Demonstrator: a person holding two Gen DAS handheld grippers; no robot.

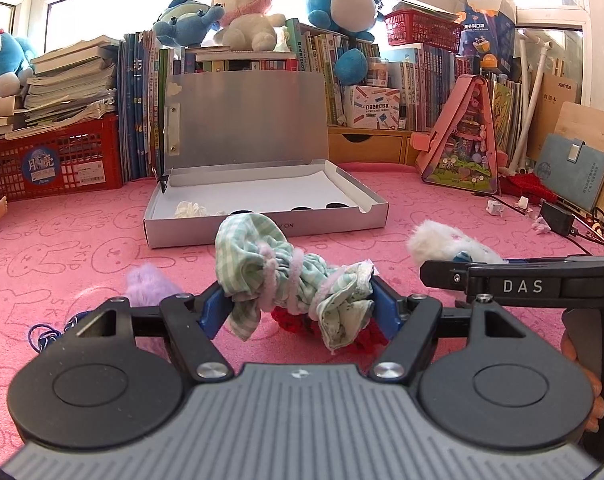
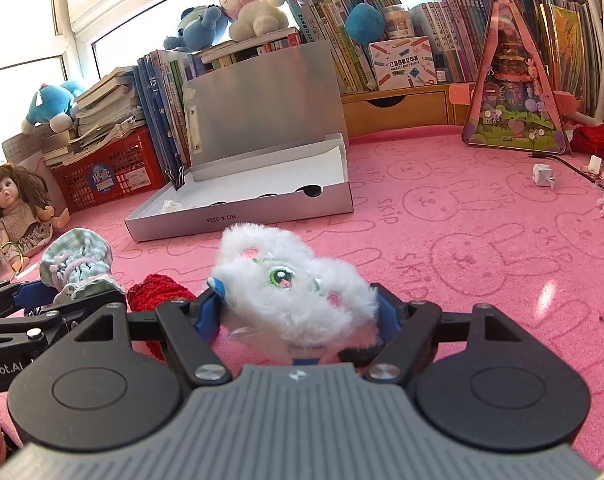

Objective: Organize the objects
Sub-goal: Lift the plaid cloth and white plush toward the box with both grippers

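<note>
Progress looks early: the open box (image 1: 238, 222) near the mat's far edge holds only a pale scrap and some dark discs. The left gripper (image 1: 298, 300) clamps a green checked cloth bundle (image 1: 290, 276); the right gripper (image 2: 300, 308) clamps a white plush (image 2: 294, 284). Both are short of the box. A red knit piece (image 2: 154, 292) and purple fluff (image 1: 146, 284) lie loose on the pink mat (image 2: 481, 260).

Black tongs (image 1: 298, 306), blue pads (image 1: 213, 312), ribbed grey body, silver screws, "DAS" marking.

Low wrist views, shared open box (image 1: 262, 224)
</note>
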